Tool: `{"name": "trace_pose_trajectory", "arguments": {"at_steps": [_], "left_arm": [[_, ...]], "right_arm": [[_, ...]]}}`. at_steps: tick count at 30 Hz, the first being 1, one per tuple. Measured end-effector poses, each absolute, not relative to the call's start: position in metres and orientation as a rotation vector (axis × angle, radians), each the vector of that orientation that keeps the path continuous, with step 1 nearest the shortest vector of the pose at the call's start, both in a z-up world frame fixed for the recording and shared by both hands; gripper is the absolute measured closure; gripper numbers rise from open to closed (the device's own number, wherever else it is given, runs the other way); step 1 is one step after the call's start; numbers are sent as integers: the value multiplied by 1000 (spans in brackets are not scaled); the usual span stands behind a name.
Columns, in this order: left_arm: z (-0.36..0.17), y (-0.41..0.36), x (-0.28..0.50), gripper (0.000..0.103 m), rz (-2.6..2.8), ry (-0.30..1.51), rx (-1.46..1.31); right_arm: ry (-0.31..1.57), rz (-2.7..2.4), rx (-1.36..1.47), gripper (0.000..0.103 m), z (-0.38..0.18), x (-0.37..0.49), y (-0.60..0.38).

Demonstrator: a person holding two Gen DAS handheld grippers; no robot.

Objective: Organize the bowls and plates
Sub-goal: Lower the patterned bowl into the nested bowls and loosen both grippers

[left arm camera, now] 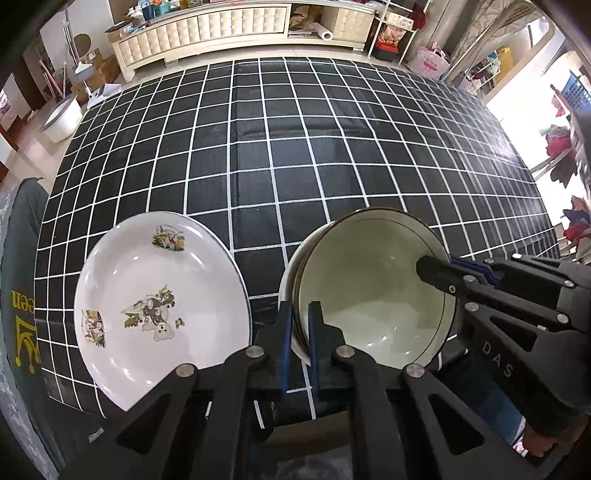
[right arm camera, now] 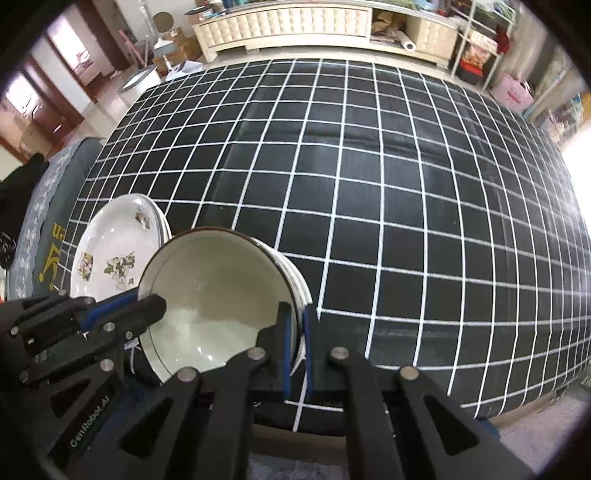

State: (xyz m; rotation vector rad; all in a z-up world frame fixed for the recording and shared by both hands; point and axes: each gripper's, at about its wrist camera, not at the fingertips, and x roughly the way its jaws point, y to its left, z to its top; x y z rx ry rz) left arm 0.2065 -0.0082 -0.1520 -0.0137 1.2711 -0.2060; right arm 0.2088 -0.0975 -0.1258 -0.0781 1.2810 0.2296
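Observation:
A stack of cream bowls with dark rims [left arm camera: 369, 280] [right arm camera: 214, 280] is near the front edge of the table, just right of a stack of white plates with printed pictures [left arm camera: 155, 280] [right arm camera: 114, 240]. My left gripper [left arm camera: 299, 332] is shut on the left rim of the bowls, one finger inside and one outside. My right gripper [right arm camera: 296, 332] is shut on the opposite rim in the same way. Each gripper also shows in the other's view: the right gripper [left arm camera: 448, 267] and the left gripper [right arm camera: 142, 301]. I cannot tell whether the bowls rest on the cloth.
The table wears a black cloth with a white grid [left arm camera: 295, 147] [right arm camera: 369, 184]. A grey cushion with yellow print [left arm camera: 22, 314] lies beside the plates at the left edge. Beyond the table stand a cream cabinet [left arm camera: 221, 26] and a white tub [left arm camera: 61, 122] on the floor.

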Motion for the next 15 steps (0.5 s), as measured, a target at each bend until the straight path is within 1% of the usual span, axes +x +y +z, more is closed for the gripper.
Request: {"name": "trace_pose_trajectory", "arguments": {"at_steps": [7,8,9,10,12,14,15], "left_arm": [[-144,-4,202,95,-216,1247,-28],[-142,-3,202,94,-217,1245,-24],[-140,-2,202,89,-224,1242,-23],[-137,-1,201,80,-228,1236,-25],[-132,1,199,71,-233,1221,-31],[-127,5,196,66,-236,1210,-33],[-125,7,195,61,-239,1205,-39]], "right_arm": [[1291,250,-72,93,-127,211,-101],[1300,250,-52,89,-127,212,-104],[1303,240,-45,81,-126,212,-106],[1298,227,-47,77,-125,212,-109],[1282,210,-60,58,-121,210,-111],[1273,212,-34,46,-117,207,-115],[1268,209,-18,44,-115,206,-118]]}}
